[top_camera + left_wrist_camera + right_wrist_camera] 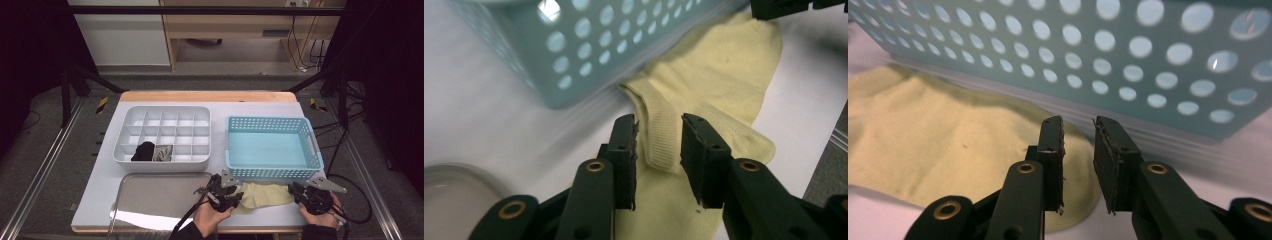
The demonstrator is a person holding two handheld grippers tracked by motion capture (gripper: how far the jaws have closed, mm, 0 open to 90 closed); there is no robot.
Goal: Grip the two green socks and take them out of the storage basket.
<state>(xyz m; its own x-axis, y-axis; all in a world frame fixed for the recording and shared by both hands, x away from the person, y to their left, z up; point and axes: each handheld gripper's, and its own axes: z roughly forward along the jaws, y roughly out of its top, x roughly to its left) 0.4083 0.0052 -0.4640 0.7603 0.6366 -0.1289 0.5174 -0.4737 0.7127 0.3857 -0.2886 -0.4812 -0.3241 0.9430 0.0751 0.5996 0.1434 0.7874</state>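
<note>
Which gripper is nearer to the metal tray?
Left. The left gripper is beside the near right corner of the metal tray; the right gripper is further right, past the yellow sock.

My left gripper (659, 150) hangs with its jaws parted over the ribbed cuff of a pale yellow sock (719, 85) lying flat on the white table (474, 115). I see no pad pressing the cloth. A blue perforated basket (589, 45) sits just beside the sock.

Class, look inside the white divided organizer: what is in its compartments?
The white organizer holds a black item and a grey item in neighbouring front-row compartments; the others look empty. Anything beneath those two is covered.
</note>
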